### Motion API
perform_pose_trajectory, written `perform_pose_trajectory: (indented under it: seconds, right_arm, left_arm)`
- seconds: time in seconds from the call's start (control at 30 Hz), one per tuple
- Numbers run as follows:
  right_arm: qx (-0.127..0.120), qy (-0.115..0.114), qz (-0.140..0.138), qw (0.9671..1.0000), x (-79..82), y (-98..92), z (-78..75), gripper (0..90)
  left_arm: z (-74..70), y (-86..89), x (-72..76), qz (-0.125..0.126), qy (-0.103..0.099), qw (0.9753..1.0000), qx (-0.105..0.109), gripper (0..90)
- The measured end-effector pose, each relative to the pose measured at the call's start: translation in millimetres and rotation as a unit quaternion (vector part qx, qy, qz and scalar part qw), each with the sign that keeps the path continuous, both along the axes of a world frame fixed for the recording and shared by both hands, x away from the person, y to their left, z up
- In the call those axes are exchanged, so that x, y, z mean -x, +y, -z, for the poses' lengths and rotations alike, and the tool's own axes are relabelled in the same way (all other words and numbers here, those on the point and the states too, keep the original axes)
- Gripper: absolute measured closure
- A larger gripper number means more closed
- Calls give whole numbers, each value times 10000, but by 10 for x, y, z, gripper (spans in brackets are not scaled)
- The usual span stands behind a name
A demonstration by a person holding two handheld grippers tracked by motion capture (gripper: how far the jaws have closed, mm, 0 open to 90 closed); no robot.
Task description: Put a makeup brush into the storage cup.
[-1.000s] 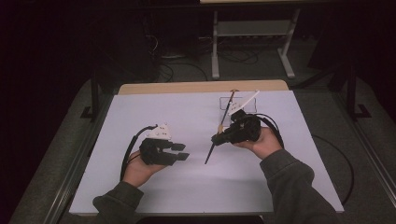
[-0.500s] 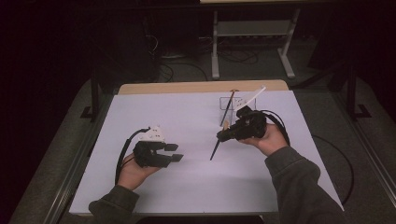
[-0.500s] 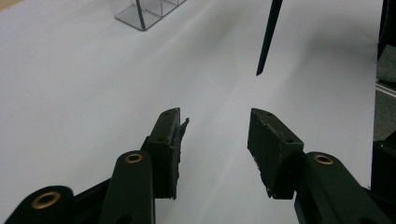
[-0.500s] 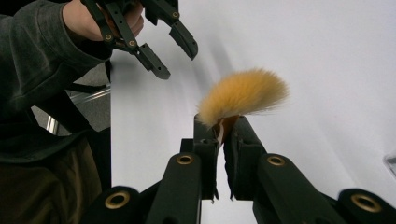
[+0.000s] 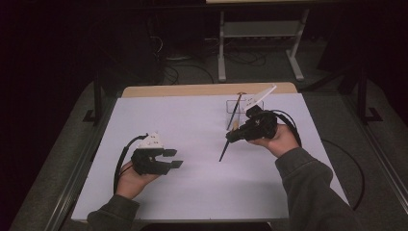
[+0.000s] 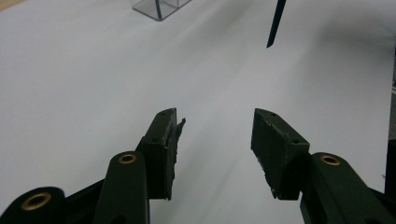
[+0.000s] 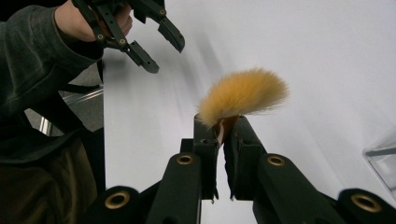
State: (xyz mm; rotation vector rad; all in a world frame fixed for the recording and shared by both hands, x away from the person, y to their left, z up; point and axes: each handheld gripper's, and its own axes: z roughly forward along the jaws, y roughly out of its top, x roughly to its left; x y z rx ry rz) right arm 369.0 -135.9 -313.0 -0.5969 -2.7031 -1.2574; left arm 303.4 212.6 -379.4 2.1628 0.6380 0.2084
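Note:
My right gripper (image 5: pixel 233 136) is shut on a brush (image 5: pixel 224 150) just below its head. The thin dark handle slants down and to the left, its tip just above the white sheet (image 5: pixel 192 120). In the right gripper view my right gripper (image 7: pixel 220 128) pinches the neck, and the tan bristles (image 7: pixel 243 93) fan out above the jaws. A small clear box (image 5: pixel 239 108) stands just behind that hand with another dark-handled brush (image 5: pixel 234 111) leaning in it. My left gripper (image 5: pixel 172 159) rests low at the near left, open with nothing in it (image 6: pixel 215 126). The handle tip (image 6: pixel 275 23) hangs ahead of it.
The white sheet covers a wooden table whose far edge (image 5: pixel 192 90) shows. The clear box (image 6: pixel 156 5) sits at the top of the left gripper view. A white metal rack (image 5: pixel 260 43) and cables lie on the dark floor beyond. Table frame rails run along both sides.
My right gripper has drifted slightly right and away with the brush, so the handle tip has shifted the same way. My left gripper has slid a little toward the near left, still open.

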Motion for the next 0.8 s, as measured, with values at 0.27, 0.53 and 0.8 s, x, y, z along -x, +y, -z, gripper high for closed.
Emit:
perform_pose_trajectory:
  seconds: [0.27,0.53,0.8]
  right_arm:
    - [38,1,27,10000,-27,-3,-30,825]
    - [65,1,90,9999,-49,-27,-60,825]
    - [79,-76,174,9998,-82,-82,-116,825]
  left_arm:
    - [17,78,31,-75,-56,10000,31,486]
    - [28,168,62,-174,-98,9998,61,486]
    - [23,258,79,-315,-154,9993,135,477]
